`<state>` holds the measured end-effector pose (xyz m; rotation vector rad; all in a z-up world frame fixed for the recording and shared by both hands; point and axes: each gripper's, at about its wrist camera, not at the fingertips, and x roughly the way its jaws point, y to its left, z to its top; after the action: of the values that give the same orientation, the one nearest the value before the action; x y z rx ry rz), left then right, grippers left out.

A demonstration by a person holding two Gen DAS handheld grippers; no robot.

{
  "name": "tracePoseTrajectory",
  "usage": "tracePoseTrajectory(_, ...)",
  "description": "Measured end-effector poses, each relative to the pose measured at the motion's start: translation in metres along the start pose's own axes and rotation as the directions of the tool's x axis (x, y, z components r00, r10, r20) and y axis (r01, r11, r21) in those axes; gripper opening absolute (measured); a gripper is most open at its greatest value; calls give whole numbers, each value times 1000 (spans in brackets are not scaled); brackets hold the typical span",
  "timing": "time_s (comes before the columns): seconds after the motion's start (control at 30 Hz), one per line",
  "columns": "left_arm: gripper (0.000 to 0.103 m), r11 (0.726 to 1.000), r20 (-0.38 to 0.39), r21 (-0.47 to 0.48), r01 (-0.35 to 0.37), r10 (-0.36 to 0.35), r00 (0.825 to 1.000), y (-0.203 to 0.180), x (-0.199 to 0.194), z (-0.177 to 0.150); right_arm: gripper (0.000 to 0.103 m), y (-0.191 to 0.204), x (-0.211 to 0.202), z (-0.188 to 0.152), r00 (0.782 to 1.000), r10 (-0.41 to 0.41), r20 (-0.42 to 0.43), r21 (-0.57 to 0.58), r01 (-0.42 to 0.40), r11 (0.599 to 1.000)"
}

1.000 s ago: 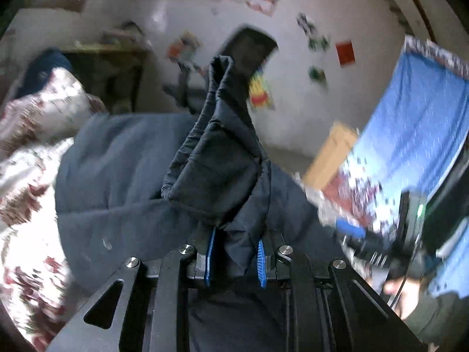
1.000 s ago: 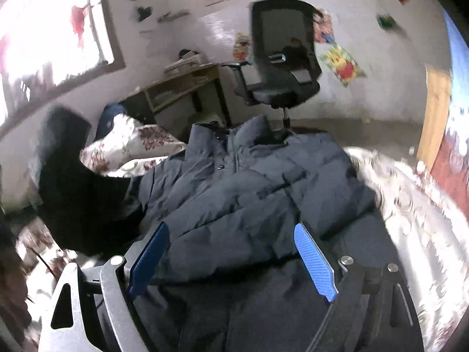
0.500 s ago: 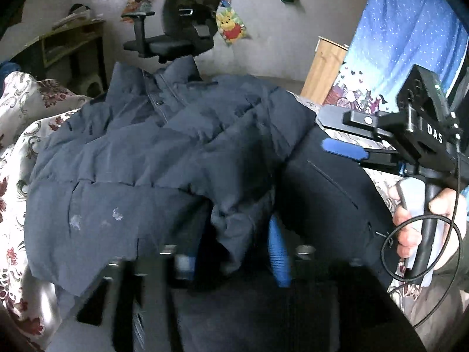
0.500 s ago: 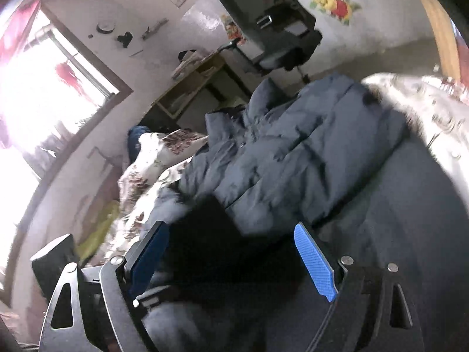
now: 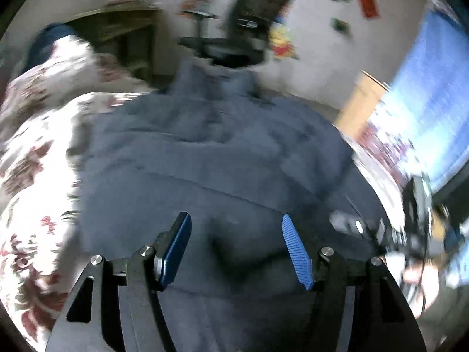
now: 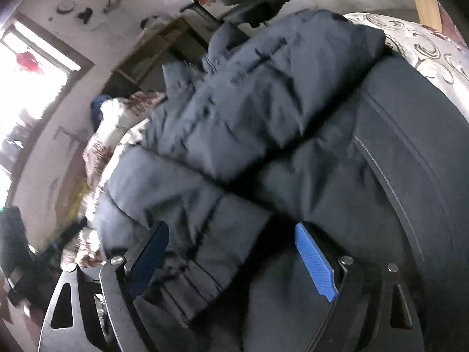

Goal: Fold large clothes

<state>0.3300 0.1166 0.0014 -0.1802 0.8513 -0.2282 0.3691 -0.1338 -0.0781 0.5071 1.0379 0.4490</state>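
Puffer jacket (image 5: 222,158) lies on floral bedspread (image 5: 38,152). My left gripper (image 5: 236,249) opening over it, pinching nothing; this view alone shows office chair (image 5: 249,23). Right view: right gripper (image 6: 231,261) spread wide astride sleeve cuff (image 6: 202,264).

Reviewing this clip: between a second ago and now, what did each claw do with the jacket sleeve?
The left claw let go: a second ago it pinched a raised sleeve; now its jaws are opening with nothing between them, and the sleeve lies folded across the jacket. The right claw sank toward the sleeve cuff. Unchanged: the right claw stays open, the jacket stays on the floral bedding.
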Motion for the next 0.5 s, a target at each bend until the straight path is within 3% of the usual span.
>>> tracePoseTrajectory(0.07, 73, 997, 22, -64, -39, 40, 999, 20, -7, 7, 76, 6, -1, -5, 1000, -8, 8, -31, 8, 999)
tracePoseTrajectory(0.1, 74, 993, 43, -98, -68, 73, 996, 30, -12, 9, 67, 8, 0, -6, 1000, -7, 5, -42, 7, 999)
tracePoseTrajectory(0.17, 75, 985, 65, -140, -101, 111, 992, 46, -20, 13, 63, 12, 2, -8, 1000, -30, 1, -62, 30, 998)
tracePoseTrajectory(0.23, 80, 977, 77, -177, -123, 138, 987, 63, -29, 14, 50, 12, 4, -7, 999, -38, -2, -58, 38, 998)
tracePoseTrajectory(0.3, 90, 966, 91, -206, -159, 181, 979, 75, -36, 13, 22, 7, 5, -6, 998, -62, -6, -35, 62, 997)
tracePoseTrajectory(0.33, 96, 958, 101, -225, -176, 203, 974, 82, -40, 12, 16, 5, 5, -6, 997, -81, -9, -27, 81, 996)
tracePoseTrajectory(0.5, 98, 937, 71, -278, -211, 240, 968, 102, -40, 5, 5, 13, 3, -7, 994, -108, -2, -112, 107, 988)
